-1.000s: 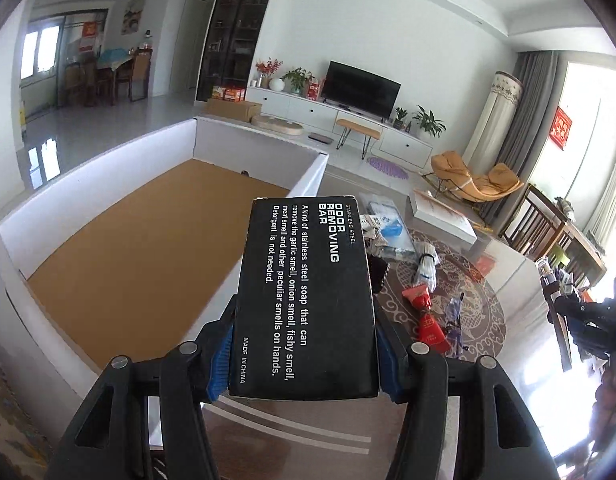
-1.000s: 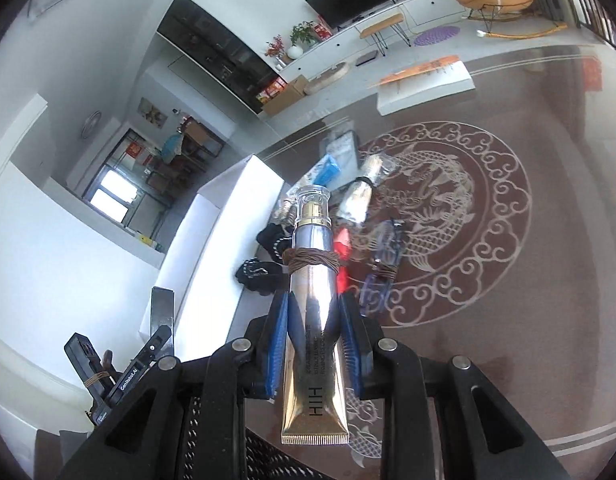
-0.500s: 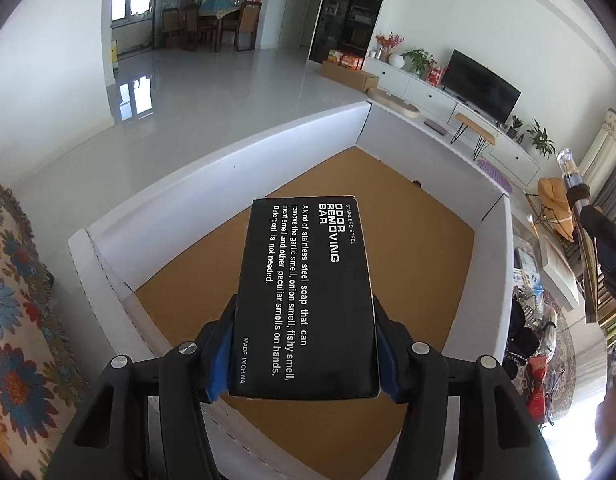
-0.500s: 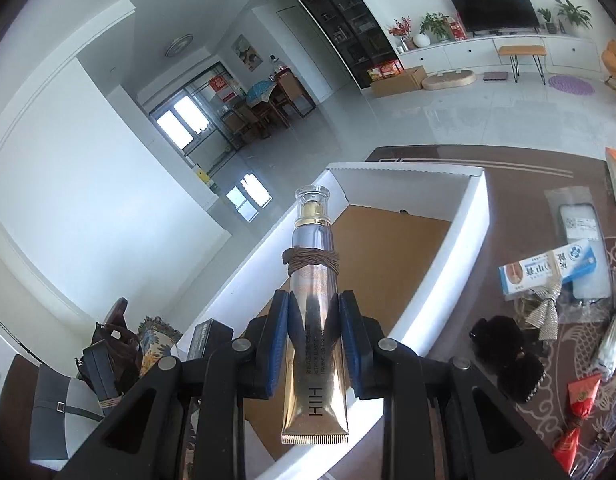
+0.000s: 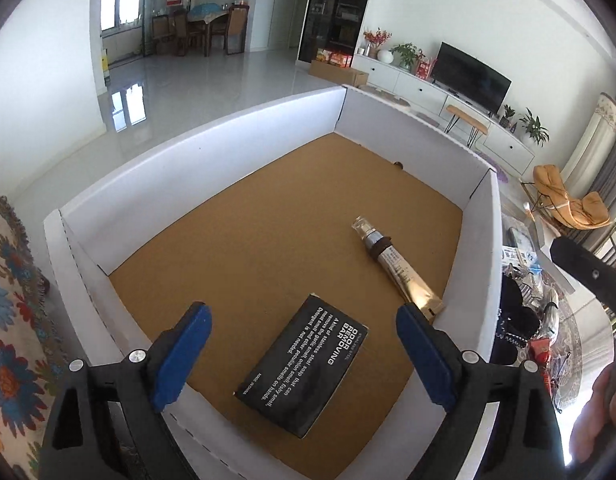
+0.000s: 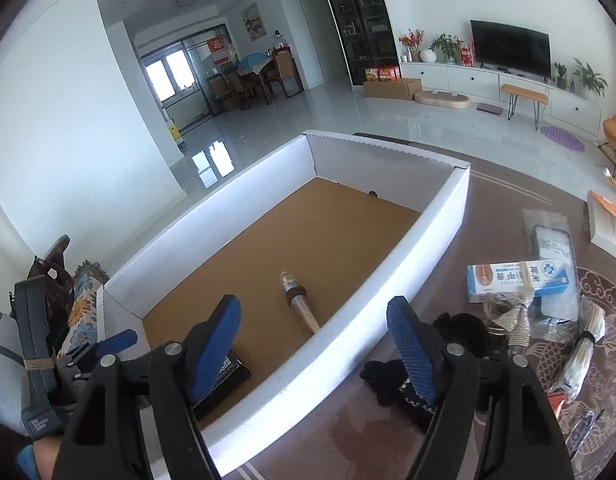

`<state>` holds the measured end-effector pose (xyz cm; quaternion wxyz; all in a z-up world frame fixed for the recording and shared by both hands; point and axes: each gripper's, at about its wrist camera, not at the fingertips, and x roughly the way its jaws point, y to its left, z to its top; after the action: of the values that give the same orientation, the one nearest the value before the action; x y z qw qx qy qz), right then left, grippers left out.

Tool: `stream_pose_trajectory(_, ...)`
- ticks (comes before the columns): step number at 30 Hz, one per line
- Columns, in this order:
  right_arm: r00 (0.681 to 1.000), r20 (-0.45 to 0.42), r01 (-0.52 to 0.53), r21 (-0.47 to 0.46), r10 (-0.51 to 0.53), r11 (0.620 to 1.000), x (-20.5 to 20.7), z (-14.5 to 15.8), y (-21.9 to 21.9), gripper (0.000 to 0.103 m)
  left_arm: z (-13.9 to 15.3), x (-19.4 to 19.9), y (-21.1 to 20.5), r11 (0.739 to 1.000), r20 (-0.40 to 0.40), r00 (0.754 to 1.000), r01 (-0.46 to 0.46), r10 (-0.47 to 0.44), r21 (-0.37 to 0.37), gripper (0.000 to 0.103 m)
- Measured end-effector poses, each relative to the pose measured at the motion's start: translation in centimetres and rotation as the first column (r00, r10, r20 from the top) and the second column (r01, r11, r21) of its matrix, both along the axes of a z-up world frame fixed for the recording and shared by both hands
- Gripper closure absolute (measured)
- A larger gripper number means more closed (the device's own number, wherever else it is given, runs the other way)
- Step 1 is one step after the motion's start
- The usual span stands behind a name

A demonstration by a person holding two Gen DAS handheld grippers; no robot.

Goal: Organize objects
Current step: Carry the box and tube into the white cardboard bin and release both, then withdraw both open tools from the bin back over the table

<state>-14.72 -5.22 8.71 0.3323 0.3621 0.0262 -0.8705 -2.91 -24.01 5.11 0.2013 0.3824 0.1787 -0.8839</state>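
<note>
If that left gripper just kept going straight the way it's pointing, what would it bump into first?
Most likely the black box lying on the brown floor of the white tray. It sits between the opening jaws of the left gripper, untouched by either, though depth is hard to judge.

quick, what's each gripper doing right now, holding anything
left gripper: jaws opening, nothing held; black box lies below in the white box.
right gripper: jaws opening, nothing held; gold tube lies in the box.

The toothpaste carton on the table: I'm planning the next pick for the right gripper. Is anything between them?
Nothing visible blocks it. The toothpaste carton lies beyond the right gripper, whose opening jaws hold nothing; a black item lies nearer, a silver bow at the carton's near edge.
</note>
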Motion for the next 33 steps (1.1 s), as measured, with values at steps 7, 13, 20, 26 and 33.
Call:
stream_pose_trajectory(7,0.963,-0.197,0.218,0.169,-0.184,0.961,5.3,-3.4,13.8,0.013,2.3,3.1,9.4,0.967,-0.169,0.953,0.248,-0.253,-0.049,0.009)
stream_pose_trajectory(13,0.908,-0.174,0.416,0.273,-0.381,0.867,7.4,-7.4,25.7,0.013,0.0,5.1,18.6,0.870,-0.174,0.856,0.493,-0.487,-0.009,0.009)
stream_pose_trajectory(20,0.858,-0.065,0.501,0.319,-0.509,0.804,8.9,-11.3,31.8,0.013,-5.7,4.1,23.5,0.817,0.027,0.820,0.572,-0.572,-0.073,0.009)
stream_pose_trajectory(26,0.860,-0.031,0.488,0.341,-0.509,0.804,8.7,-12.5,31.6,0.013,-7.8,3.8,22.0,0.836,0.084,0.842,0.539,-0.533,-0.100,0.009)
stream_pose_trajectory(33,0.850,-0.009,0.499,0.332,-0.527,0.800,8.8,-12.7,31.9,0.009,-9.3,3.3,21.2,0.856,0.140,0.859,0.507,-0.492,-0.105,0.009)
